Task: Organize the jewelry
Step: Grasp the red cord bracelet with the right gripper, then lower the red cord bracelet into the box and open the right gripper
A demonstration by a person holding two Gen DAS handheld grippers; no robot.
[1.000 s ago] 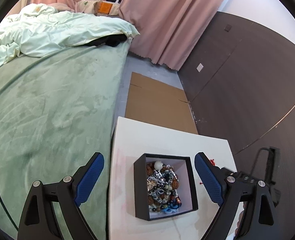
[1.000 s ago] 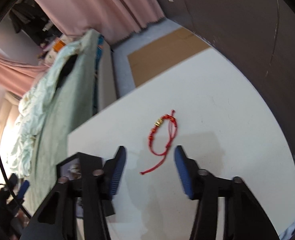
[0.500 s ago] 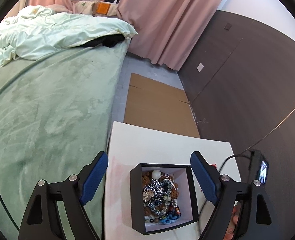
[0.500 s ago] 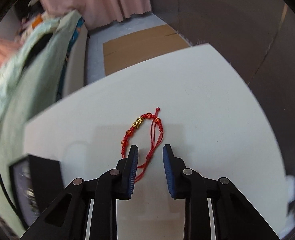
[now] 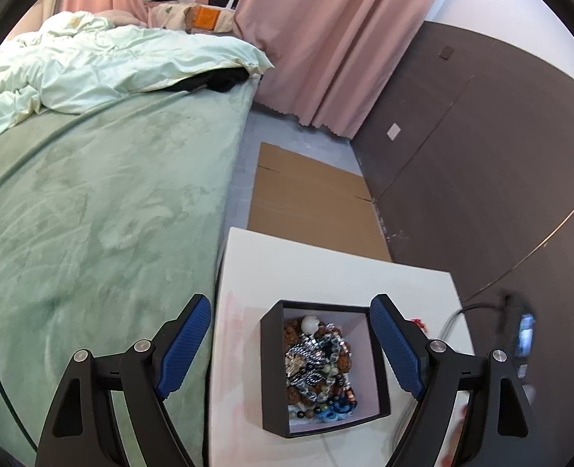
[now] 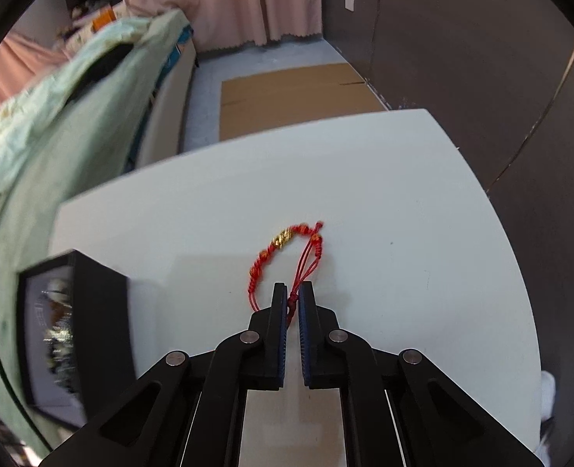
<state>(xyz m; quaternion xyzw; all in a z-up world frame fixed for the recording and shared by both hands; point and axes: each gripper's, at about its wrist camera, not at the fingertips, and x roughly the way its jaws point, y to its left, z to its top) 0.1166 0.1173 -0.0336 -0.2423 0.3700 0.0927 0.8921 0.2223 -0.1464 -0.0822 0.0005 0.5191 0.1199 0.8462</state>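
- Left wrist view: the left gripper (image 5: pixel 291 346) hangs over the white table (image 5: pixel 326 268) with its blue-padded fingers (image 5: pixel 182 346) spread wide and nothing between them.
- Between and below those fingers sits a black box (image 5: pixel 273 373) with a pale lining, open at the top and standing on the table near its left edge.
- The box holds a heaped tangle of jewelry (image 5: pixel 318 362): brown beads, a white round bead at the far end, silver and clear pieces in the middle, dark beads and a few blue ones at the near end.
- A small part of the red bracelet (image 5: pixel 418 323) peeks out past the right finger, on the table to the right of the box; the rest is hidden.
- Beside the table lie a green bed cover (image 5: pixel 92 214) and flat cardboard (image 5: pixel 310 202) on the floor, with pink curtains (image 5: pixel 326 46) behind.
- Right wrist view: the right gripper (image 6: pixel 293 303) has its fingers pressed close, pinching the thin cords of the red bracelet (image 6: pixel 283 249) at their tips.
- The bracelet is a red knotted cord loop with red beads and a gold charm at its far side; the loop lies on the white table (image 6: pixel 403 214) just ahead of the fingertips, near the middle.
- The black box (image 6: pixel 100 311) stands to the left, well apart from the bracelet, blurred, its contents only a glint.
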